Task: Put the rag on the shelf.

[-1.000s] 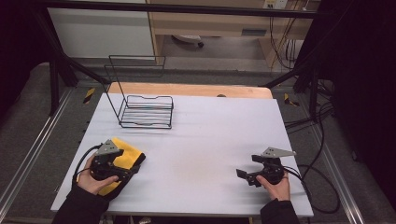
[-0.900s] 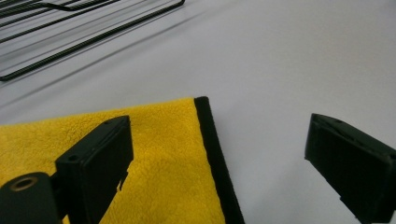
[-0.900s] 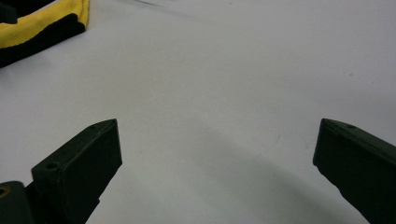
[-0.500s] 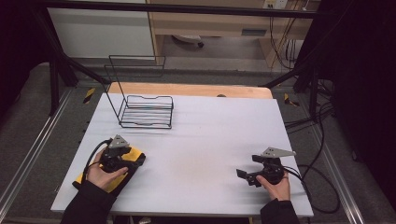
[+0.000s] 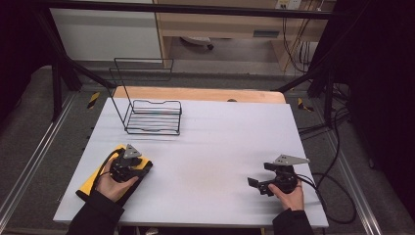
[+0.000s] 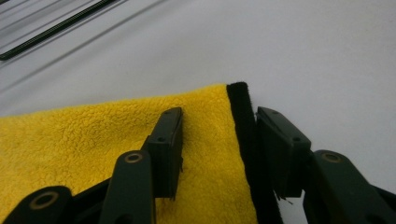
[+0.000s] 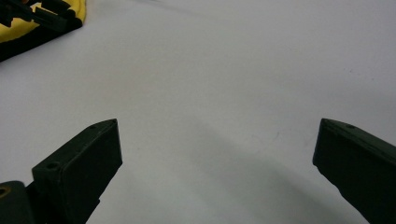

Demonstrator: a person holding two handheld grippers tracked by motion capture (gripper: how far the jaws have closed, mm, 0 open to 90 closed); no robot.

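Gripper (image 6: 218, 140) low astride cloth (image 6: 93, 140) corner

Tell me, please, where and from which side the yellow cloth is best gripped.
Probably at its black-trimmed edge, coming down from above. The yellow cloth lies flat on the table, so a pinch must gather a fold; the left gripper already straddles that edge, its jaws just closing.

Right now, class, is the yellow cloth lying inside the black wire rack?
No, the yellow cloth lies flat on the white table, well apart from the wire rack.
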